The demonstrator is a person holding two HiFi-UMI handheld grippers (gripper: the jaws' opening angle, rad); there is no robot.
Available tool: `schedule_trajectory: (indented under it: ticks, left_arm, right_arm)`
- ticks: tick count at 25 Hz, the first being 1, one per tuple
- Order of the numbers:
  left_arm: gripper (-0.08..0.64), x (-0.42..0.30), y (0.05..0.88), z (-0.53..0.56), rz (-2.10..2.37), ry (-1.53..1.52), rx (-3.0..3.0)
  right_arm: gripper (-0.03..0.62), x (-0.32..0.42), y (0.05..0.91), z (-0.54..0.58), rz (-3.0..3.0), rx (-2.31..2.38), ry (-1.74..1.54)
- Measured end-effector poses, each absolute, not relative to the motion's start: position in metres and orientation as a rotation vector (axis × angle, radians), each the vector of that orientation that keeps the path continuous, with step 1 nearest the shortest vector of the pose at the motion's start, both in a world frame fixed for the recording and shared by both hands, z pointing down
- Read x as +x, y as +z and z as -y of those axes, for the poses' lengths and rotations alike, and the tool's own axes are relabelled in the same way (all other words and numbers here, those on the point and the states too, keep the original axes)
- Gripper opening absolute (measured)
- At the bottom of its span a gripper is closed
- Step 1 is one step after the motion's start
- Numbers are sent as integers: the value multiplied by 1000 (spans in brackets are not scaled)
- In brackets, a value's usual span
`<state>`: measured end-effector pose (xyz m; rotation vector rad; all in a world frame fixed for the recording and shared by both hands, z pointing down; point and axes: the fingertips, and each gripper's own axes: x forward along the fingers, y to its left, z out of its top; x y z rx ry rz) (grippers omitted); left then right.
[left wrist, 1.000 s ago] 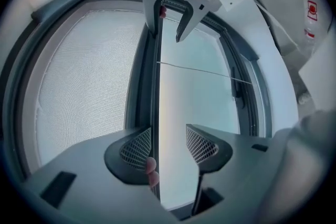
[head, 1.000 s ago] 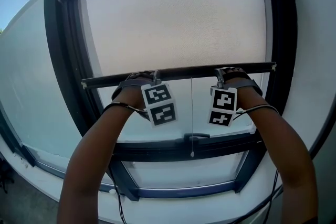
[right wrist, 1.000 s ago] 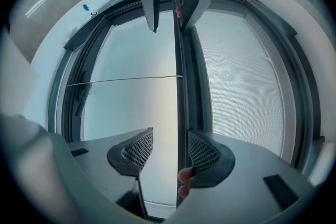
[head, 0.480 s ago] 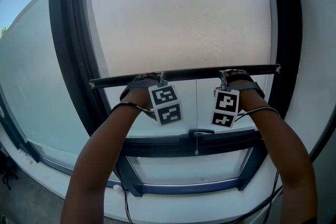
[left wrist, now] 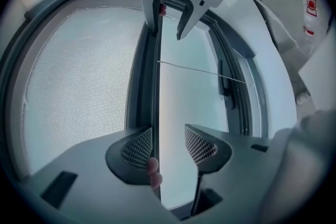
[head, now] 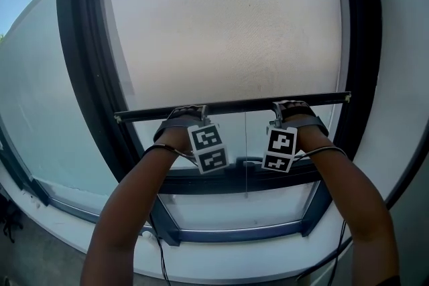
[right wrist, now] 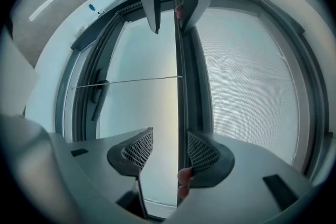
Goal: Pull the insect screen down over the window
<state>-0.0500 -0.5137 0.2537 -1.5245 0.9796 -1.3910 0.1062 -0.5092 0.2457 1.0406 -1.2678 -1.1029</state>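
Two grippers are sharing one job here. The insect screen (head: 228, 37) is hanging most of the way down the window, and its pull bar (head: 234, 106) is sitting just above the bottom rail (head: 241, 181), with a strip of bare glass showing beneath it. We are seeing the bar running between the jaws of the left gripper (left wrist: 168, 144). The mesh-side pad is lying against the bar and the other pad is standing clear, so the jaws are parted, though they have just been closing a little around it. The right gripper (right wrist: 170, 152) is mirroring that, with its jaws apart, one pad bearing on the bar and the other off it. That is what we are worrying about, because nothing is clamping the bar and each gripper is only hooking it from the mesh side. If a pad is slipping off that narrow edge, we are guessing a sprung screen may be running back up. If one hand is leading the other, the bar may be tilting and binding in the tracks of the window frame (head: 80, 77). The thin cord (head: 245, 164) is dangling from the bar's middle between the two grippers, and it may be snagging on one of them over the last stretch. We are also wary of a pad pushing into the mesh itself, which is risking a stretched or torn weave.
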Motion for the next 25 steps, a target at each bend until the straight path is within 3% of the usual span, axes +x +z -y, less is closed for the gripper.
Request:
schedule_trajectory:
  ticks: [25]
  left_arm:
    - [196,-50,373,508,-880,-1513,-1594]
  right_arm:
    - [204,107,364,501,1362,859,-955]
